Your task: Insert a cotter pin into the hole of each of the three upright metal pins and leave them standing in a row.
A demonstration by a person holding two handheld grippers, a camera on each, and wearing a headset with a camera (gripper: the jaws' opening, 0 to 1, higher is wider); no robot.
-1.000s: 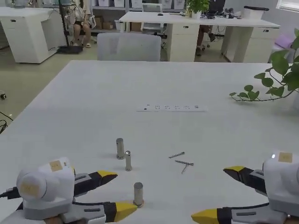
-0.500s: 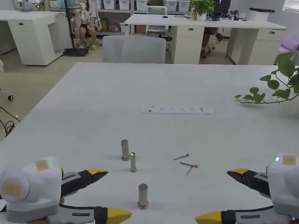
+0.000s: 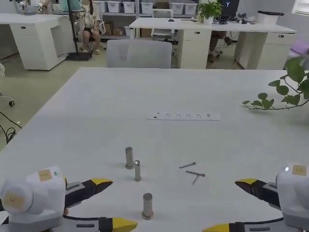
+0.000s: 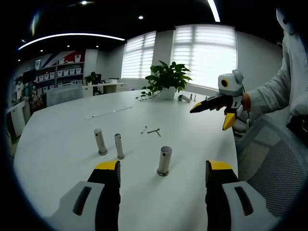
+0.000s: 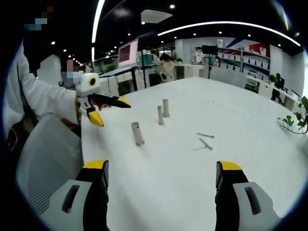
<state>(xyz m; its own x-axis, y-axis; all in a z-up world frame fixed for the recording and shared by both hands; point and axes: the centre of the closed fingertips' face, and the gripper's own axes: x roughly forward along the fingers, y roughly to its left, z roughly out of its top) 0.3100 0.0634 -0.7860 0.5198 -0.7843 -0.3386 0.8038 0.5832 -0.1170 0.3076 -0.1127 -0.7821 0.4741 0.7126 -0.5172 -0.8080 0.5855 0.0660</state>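
The three round metal pins [image 3: 147, 205] are shiny silver on the plain white table [image 3: 96, 111]. The left gripper [image 3: 118, 203] and right gripper [image 3: 224, 205] are white and black, with yellow tips.

Both units match in build: the left gripper [image 3: 116, 203] and the right gripper [image 3: 228, 205] each carry a rounded white-and-grey housing, with black jaws ending in yellow tips and grey slotted jaw bases noted in the gripper views. A small tan sticker [image 3: 45, 175] sits on top of the left housing, and a like one on the right housing lies beside a lit white indicator [image 3: 286, 169]. The person wears a white long sleeve [image 4: 284, 91] on the right arm and the same on the left arm [image 5: 43, 98].
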